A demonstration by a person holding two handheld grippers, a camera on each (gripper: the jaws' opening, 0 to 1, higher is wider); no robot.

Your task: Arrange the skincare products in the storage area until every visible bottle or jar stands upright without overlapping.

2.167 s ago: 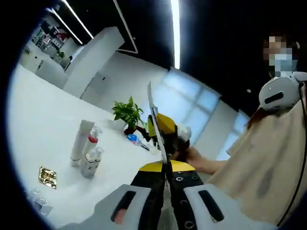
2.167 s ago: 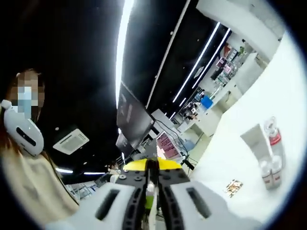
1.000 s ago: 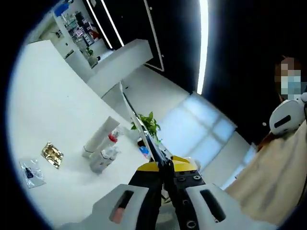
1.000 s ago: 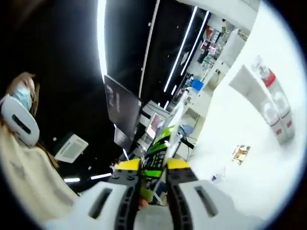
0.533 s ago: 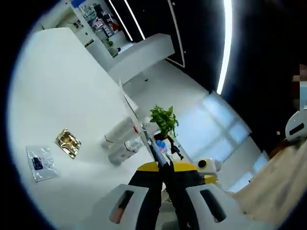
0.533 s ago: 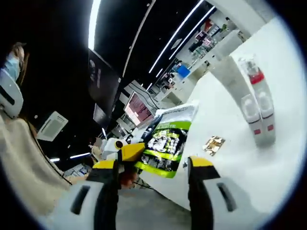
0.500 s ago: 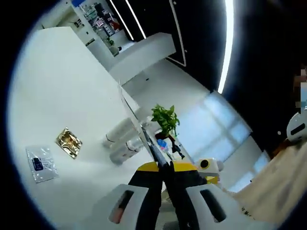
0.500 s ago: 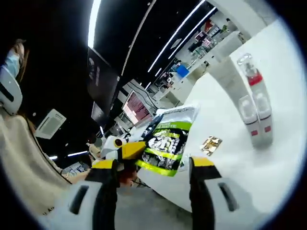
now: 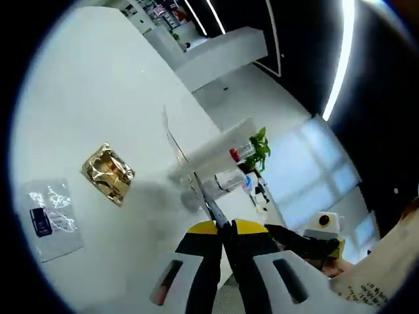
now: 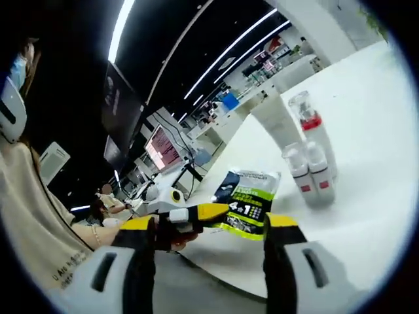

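Right gripper view: right gripper (image 10: 209,242) gapes wide while left gripper (image 9: 226,226) pinches the green sachet (image 10: 250,205) beside upright bottles (image 10: 312,171).

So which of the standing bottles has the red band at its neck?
The tallest bottle, clear-capped with a red band below the cap. It stands behind two shorter bottles that carry only small red marks low down, beside the white tube.

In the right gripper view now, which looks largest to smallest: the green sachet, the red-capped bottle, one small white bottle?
1. Green sachet, though it is nearer the camera, which may flatter it.
2. Red-capped bottle.
3. Small white bottle; its twin beside it looks the same.
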